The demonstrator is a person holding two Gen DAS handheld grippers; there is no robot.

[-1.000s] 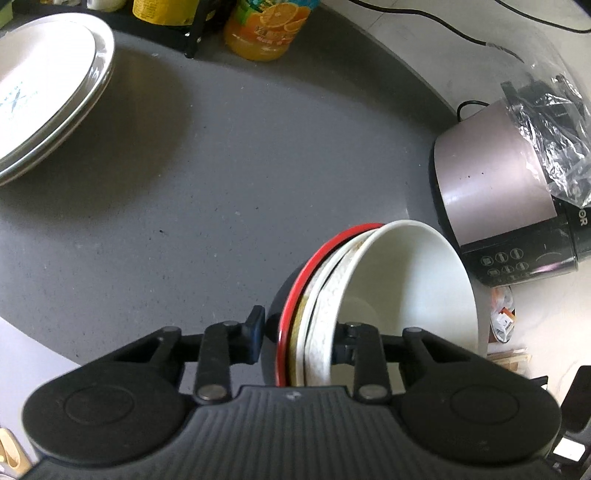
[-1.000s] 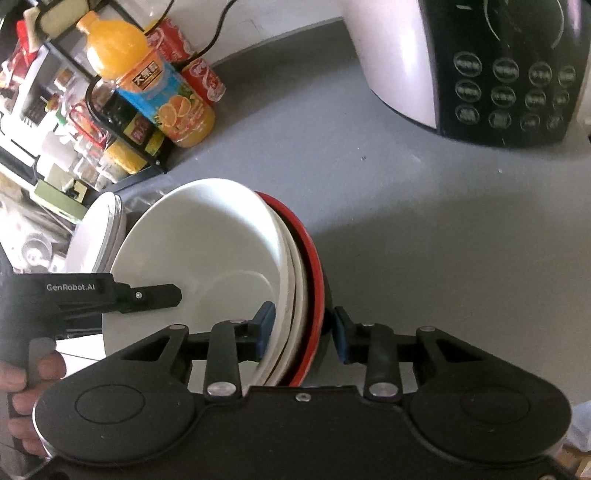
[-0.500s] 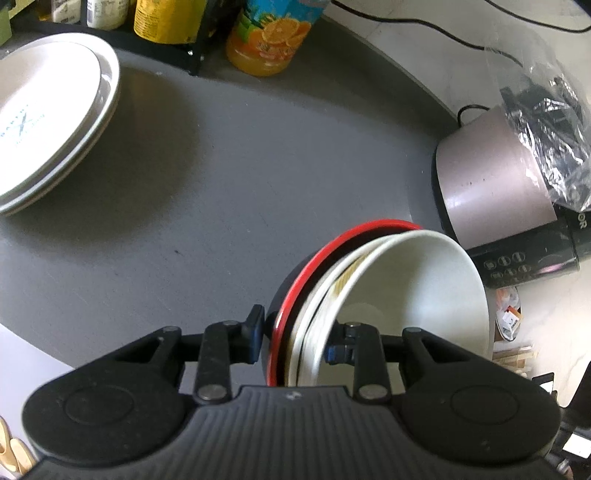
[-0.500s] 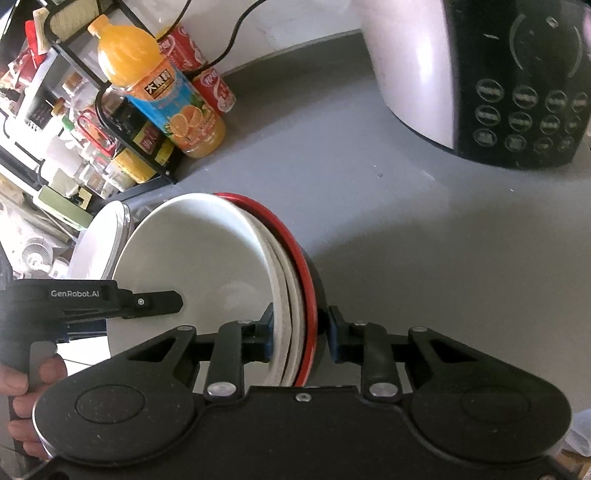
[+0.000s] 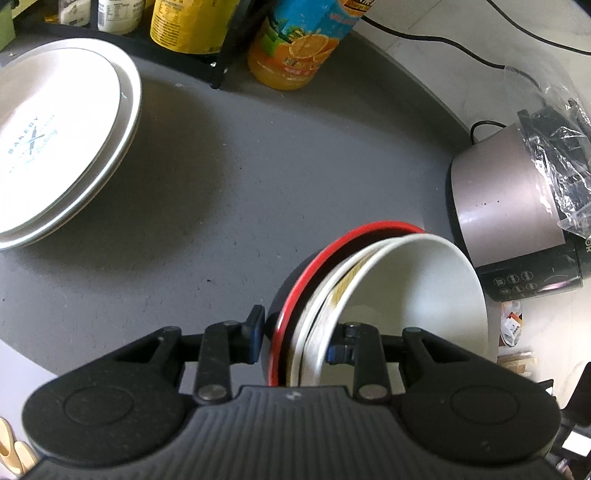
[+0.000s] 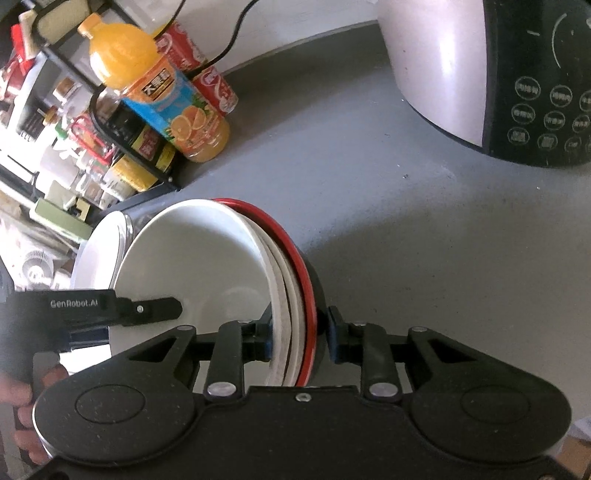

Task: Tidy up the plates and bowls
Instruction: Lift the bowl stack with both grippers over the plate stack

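Note:
A nested stack of bowls, white ones inside a black bowl with a red rim, is tilted on edge above the grey counter. My left gripper is shut on the stack's rim on one side. My right gripper is shut on the rim of the same bowl stack on the opposite side. The left gripper's finger shows inside the white bowl in the right wrist view. A stack of white plates lies at the left; the plates sit behind the bowls in the right wrist view.
An orange juice bottle and a black rack with jars stand at the counter's back. A rice cooker under a plastic bag is at the right, its cable along the wall. Red cans stand by the bottle. A hand holds the left gripper.
Both grippers have carried the bowl stack toward the plates and the juice bottle, which now look nearer. The right gripper's jaws have drawn in onto the rim.

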